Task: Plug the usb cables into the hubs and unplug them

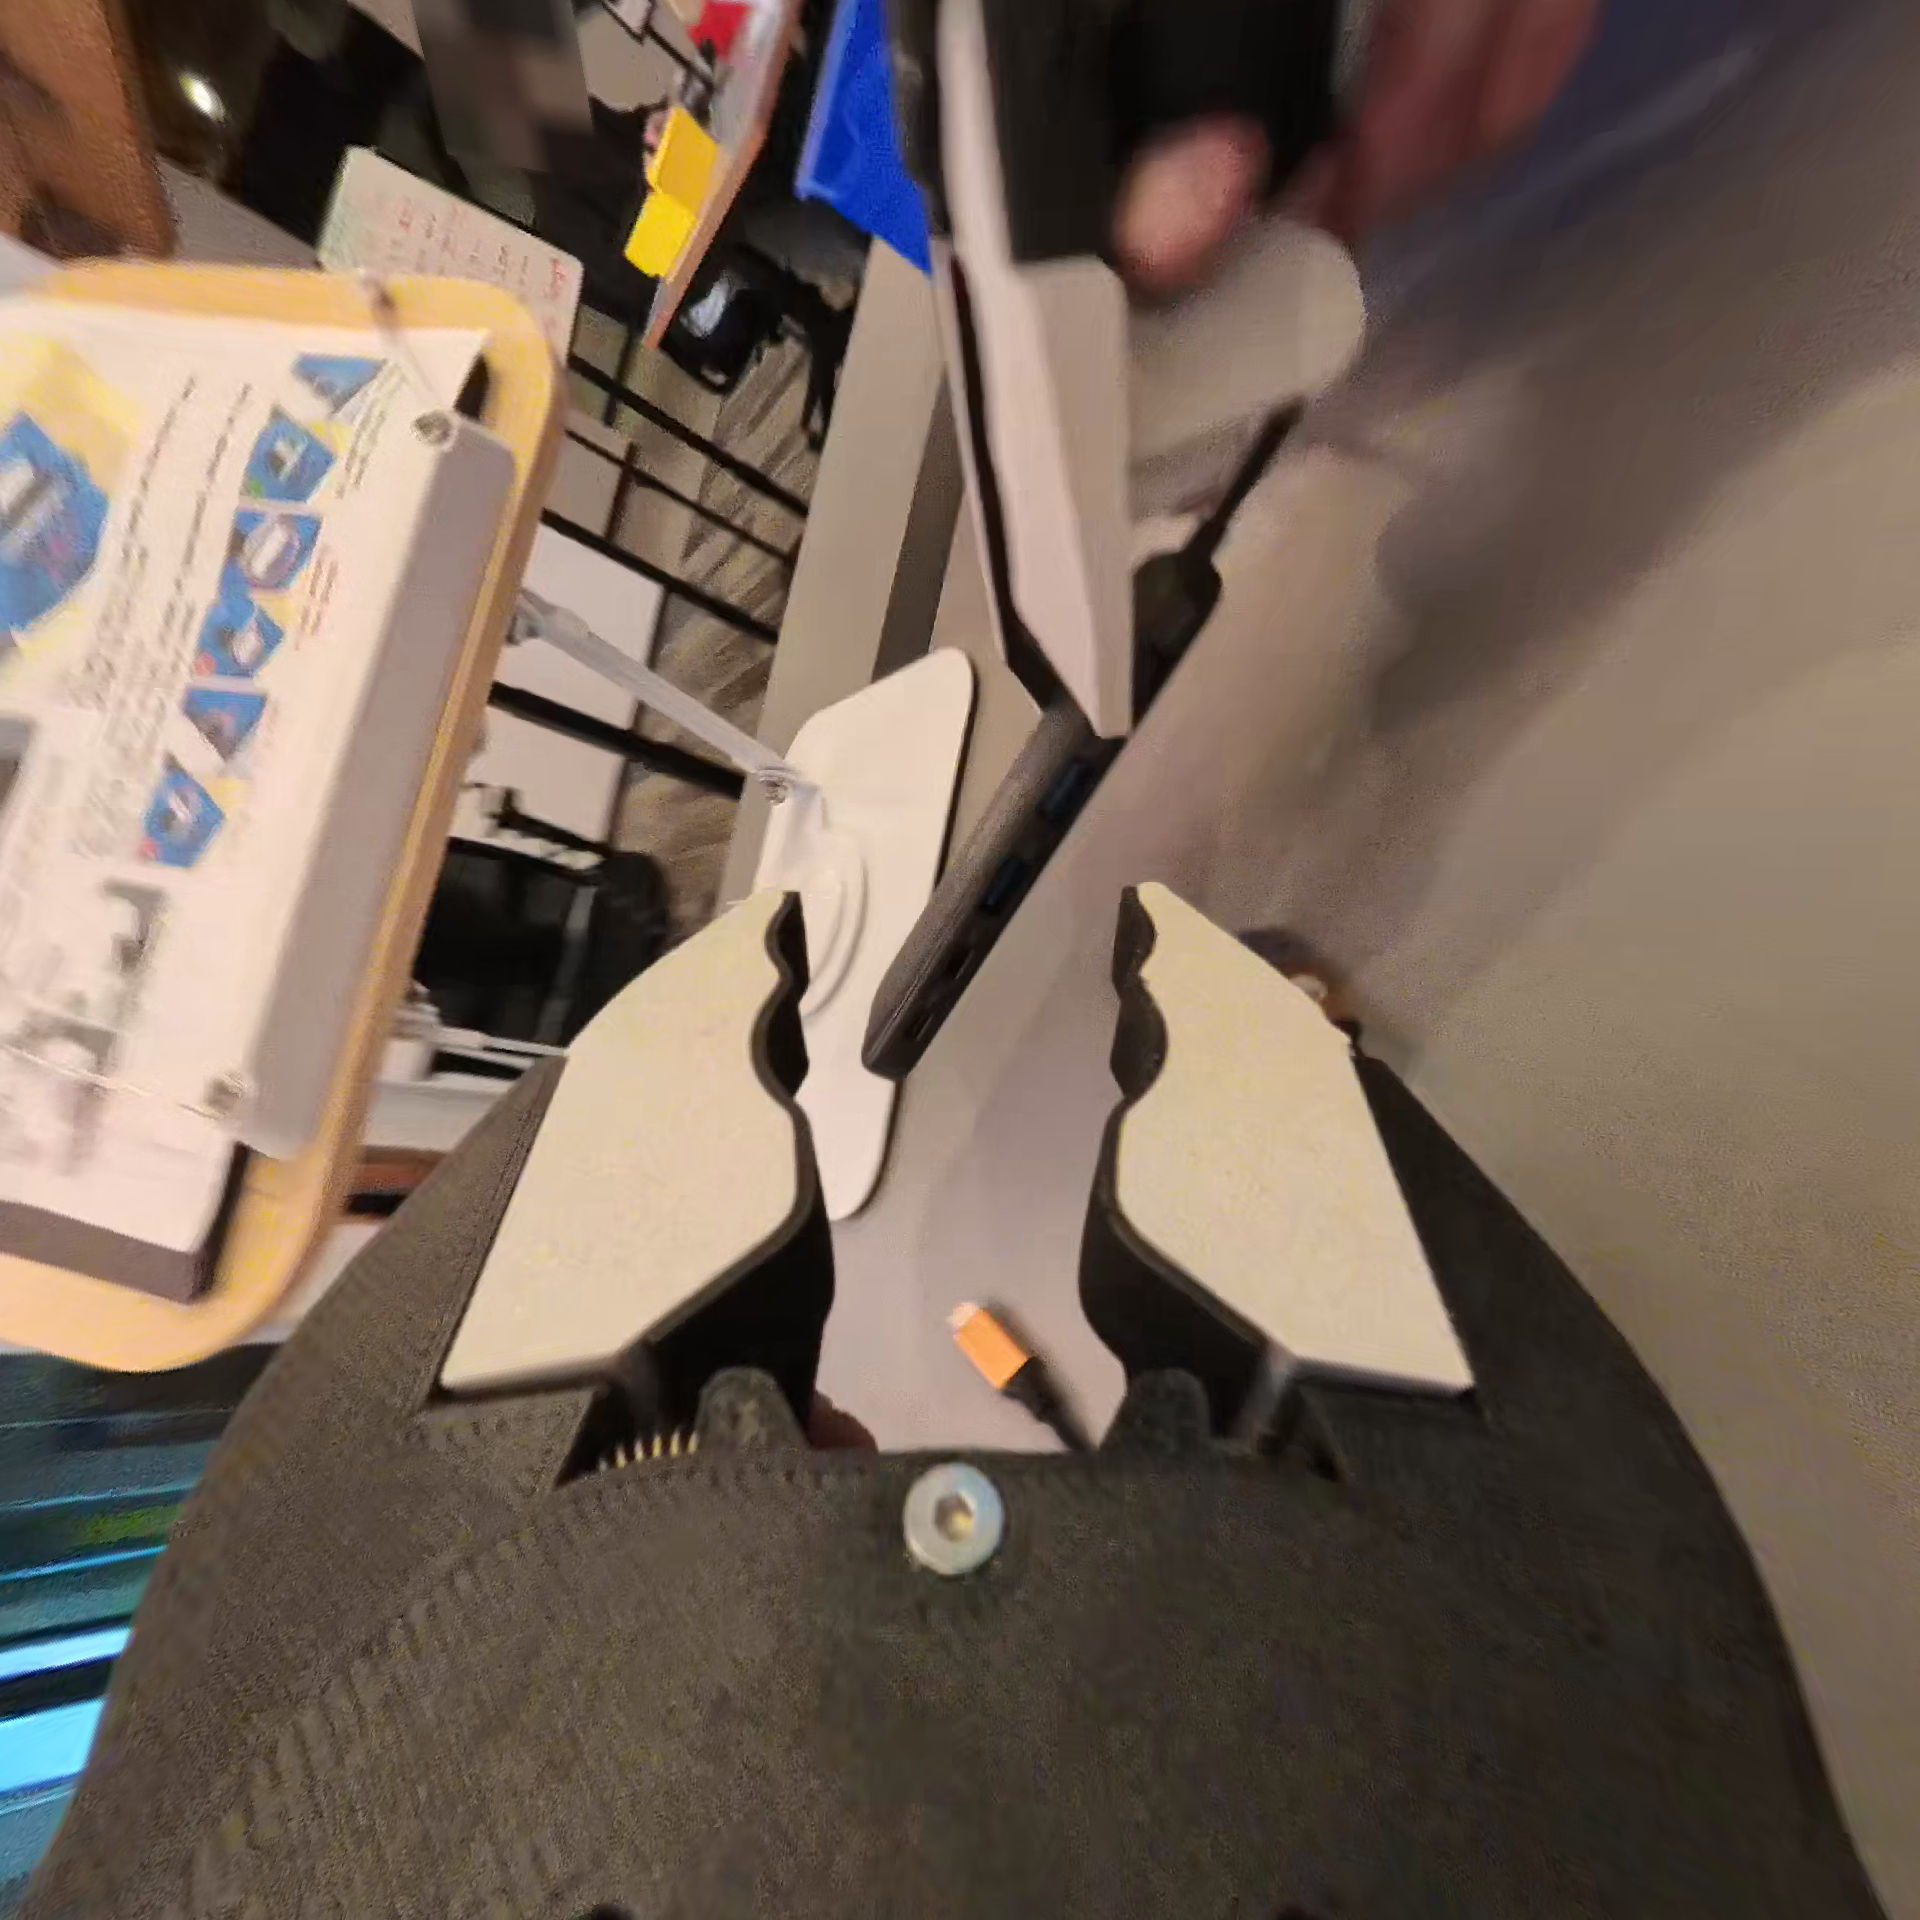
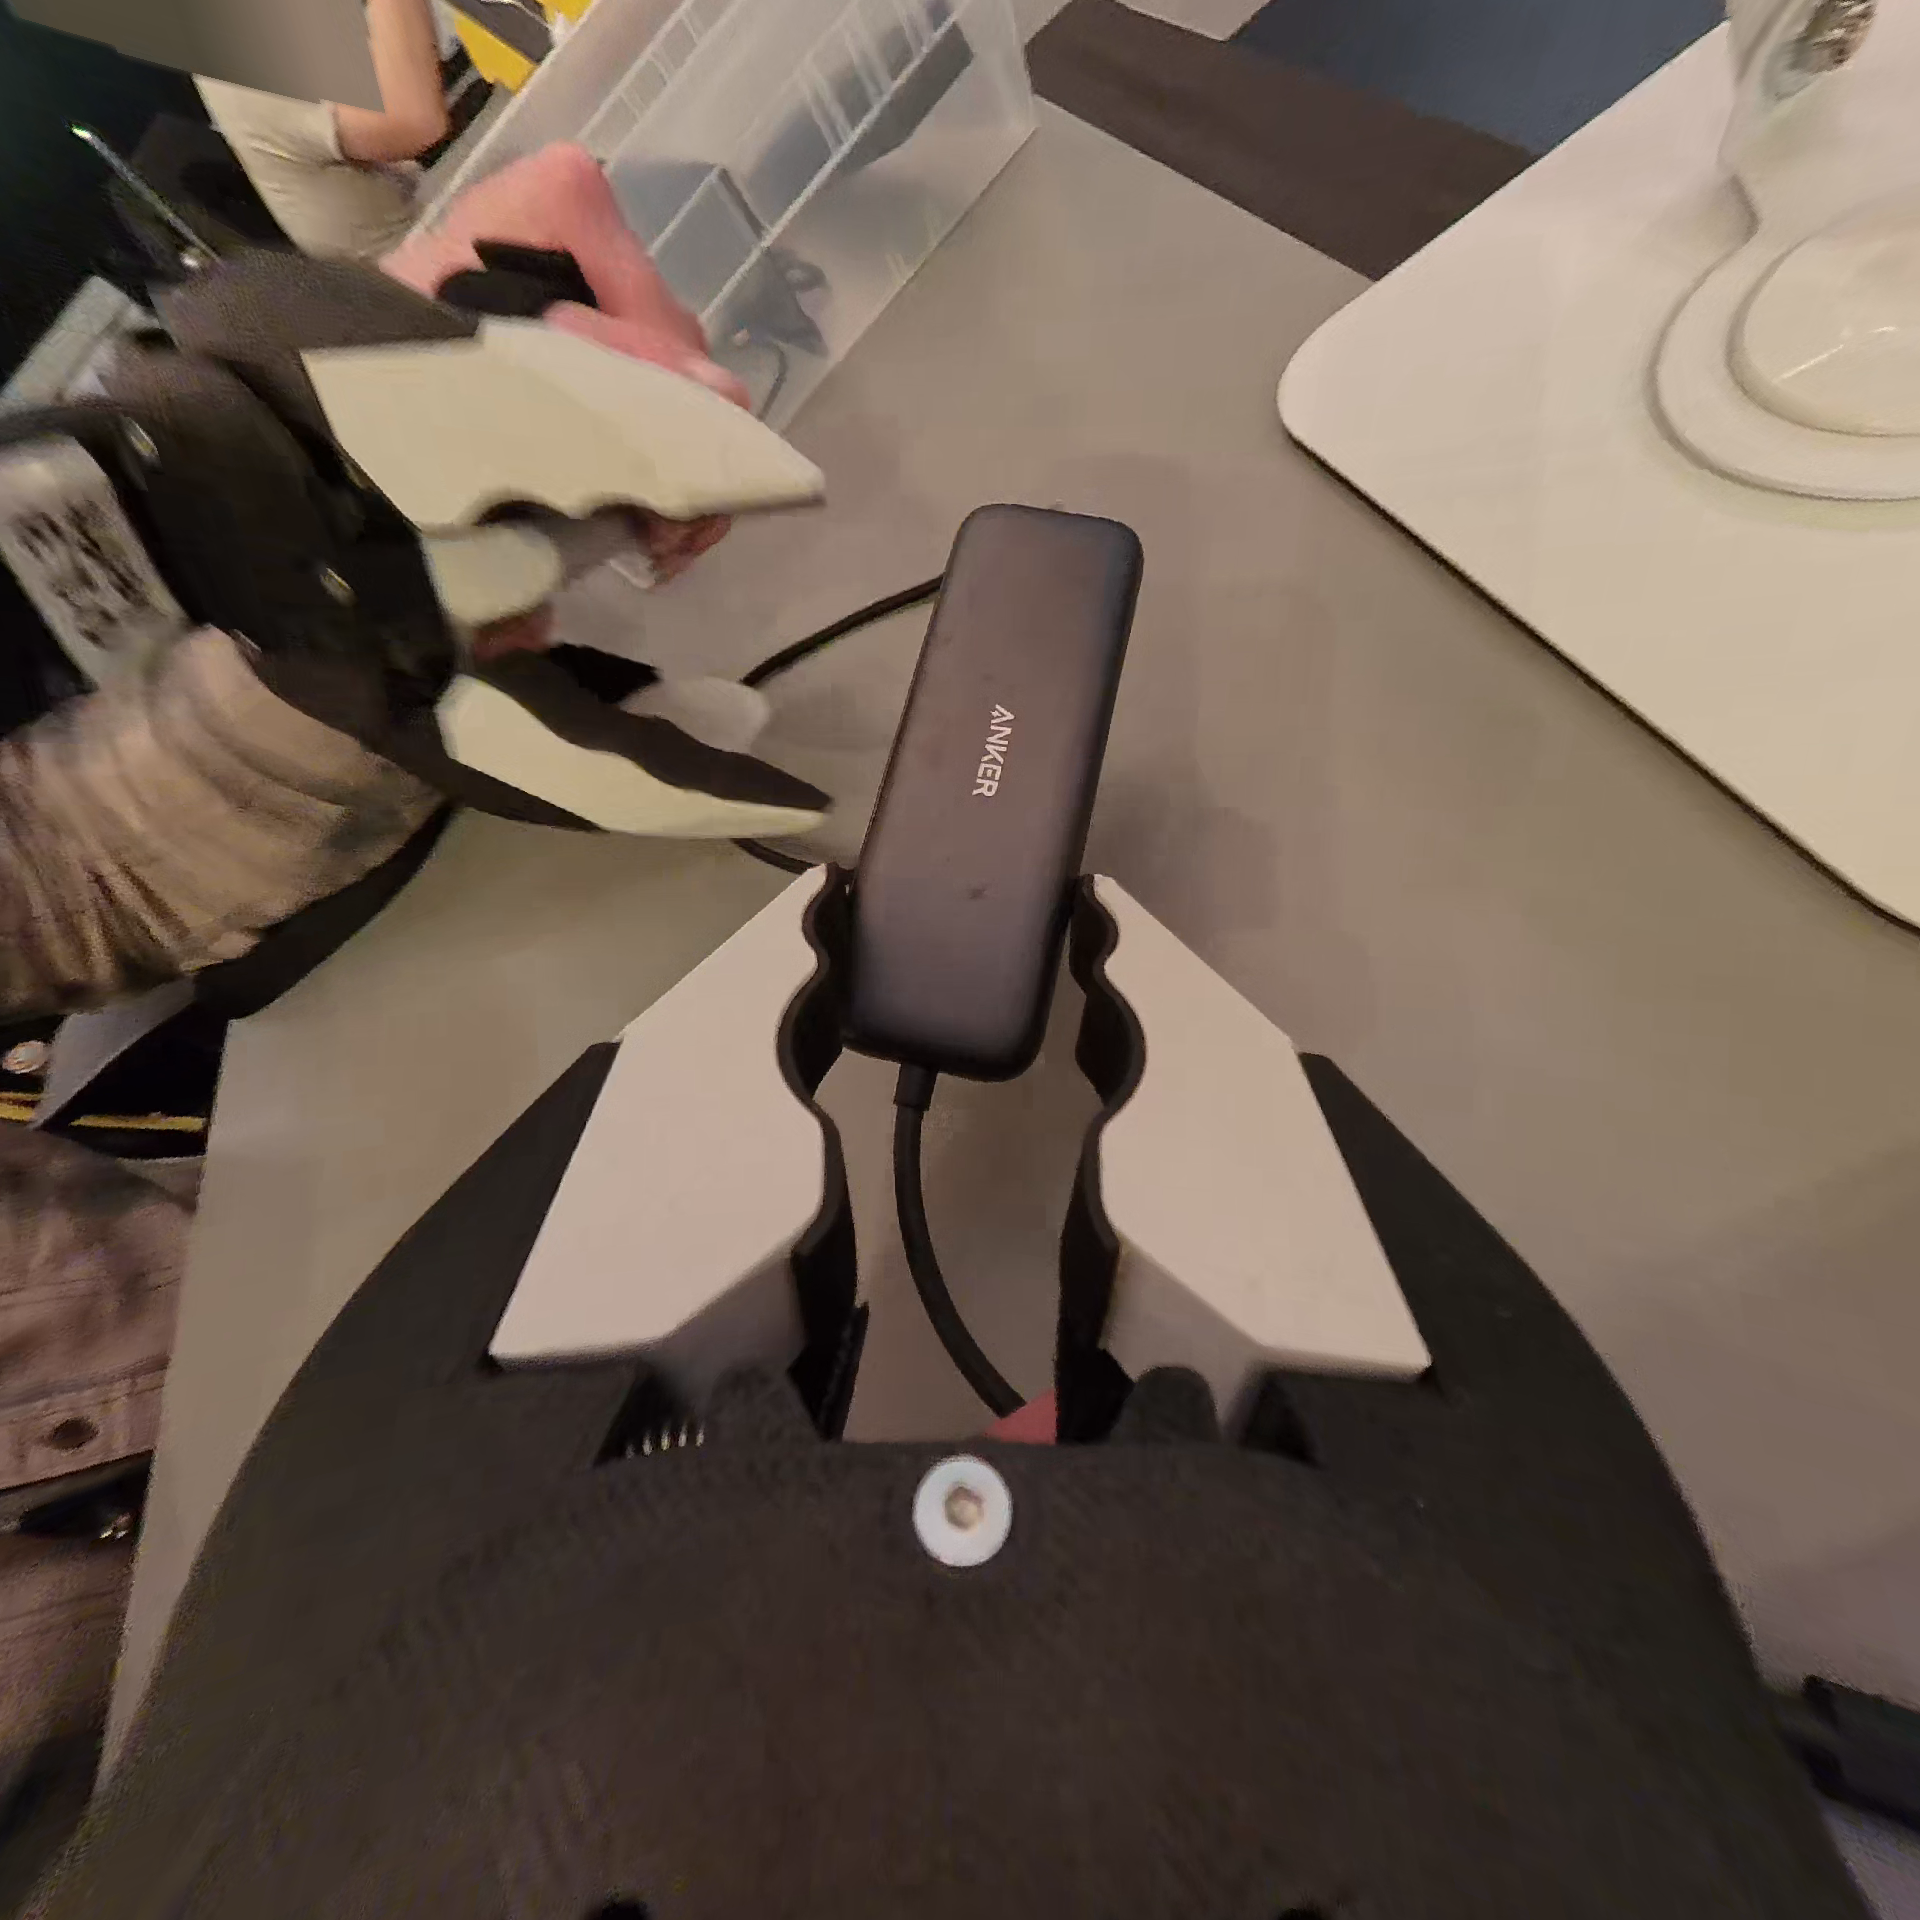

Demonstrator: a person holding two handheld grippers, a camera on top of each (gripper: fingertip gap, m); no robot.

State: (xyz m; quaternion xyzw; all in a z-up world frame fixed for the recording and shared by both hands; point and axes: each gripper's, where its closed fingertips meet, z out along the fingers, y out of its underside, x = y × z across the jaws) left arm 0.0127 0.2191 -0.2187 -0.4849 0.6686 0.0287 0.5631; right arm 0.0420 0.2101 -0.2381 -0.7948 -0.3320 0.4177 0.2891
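Right tongs clamp the hub steady for plugging; left tongs apart, seemingly empty, above the orange plug.

My grey desk, cluttered room behind

My matte grey tabletop fills the frame; a clear plastic storage bin sits upper centre, a white flat stand base upper right.

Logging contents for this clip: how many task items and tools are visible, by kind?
Hub: 1
Orange USB plug: 1
Tools: 2, the left tool open, the right tool shut on the hub
Total: 4
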